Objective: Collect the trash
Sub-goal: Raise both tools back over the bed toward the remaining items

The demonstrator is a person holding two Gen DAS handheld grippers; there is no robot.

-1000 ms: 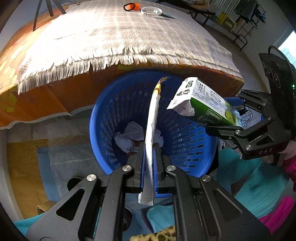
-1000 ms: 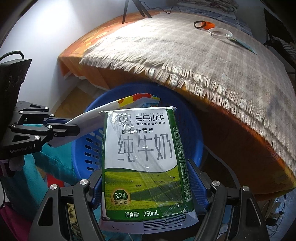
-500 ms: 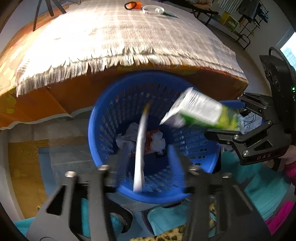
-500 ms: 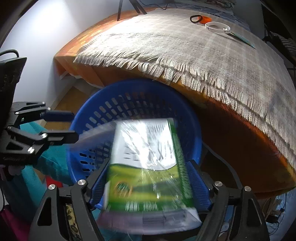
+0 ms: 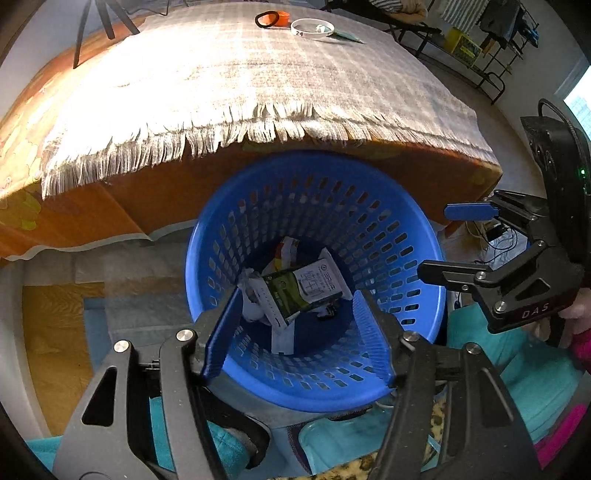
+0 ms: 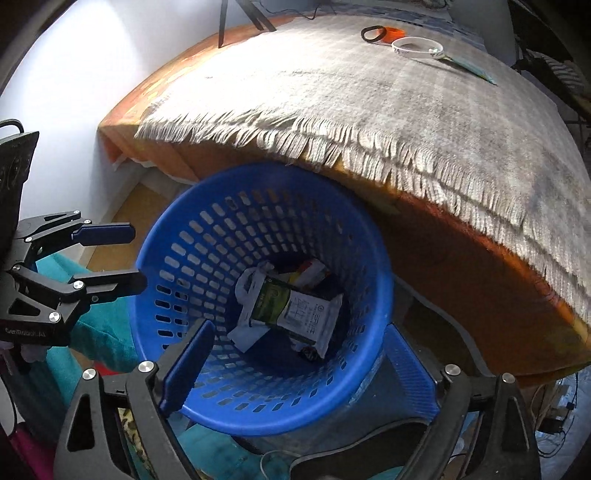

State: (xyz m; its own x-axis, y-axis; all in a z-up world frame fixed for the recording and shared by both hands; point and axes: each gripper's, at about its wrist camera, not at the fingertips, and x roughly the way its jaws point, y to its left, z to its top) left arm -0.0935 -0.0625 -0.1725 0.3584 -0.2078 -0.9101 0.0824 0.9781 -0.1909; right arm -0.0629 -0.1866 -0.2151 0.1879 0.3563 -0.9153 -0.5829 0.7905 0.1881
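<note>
A blue slotted basket [image 5: 402,236] [image 6: 177,236] stands on the floor against the table's side. At its bottom lies a green-and-white milk carton [image 5: 304,286] [image 6: 295,308] on crumpled paper and a flat white wrapper [image 5: 282,338]. My left gripper [image 5: 299,332] hovers open over the basket's near rim, nothing between its blue pads. My right gripper [image 6: 297,363] is open and empty too, above the near rim. Each gripper shows in the other's view: the right one [image 5: 461,236] at the right, the left one [image 6: 118,254] at the left.
A table [image 5: 155,195] with an orange cover and a fringed beige cloth [image 5: 240,88] overhangs the basket. On the cloth's far end sit an orange lid [image 5: 271,18], a clear round lid [image 5: 312,28] and a flat packet [image 6: 467,66]. Teal fabric [image 5: 517,373] lies below.
Both grippers opened over the basket. The wrapper fell from the left one and the milk carton from the right one; both now lie at the basket's bottom.
</note>
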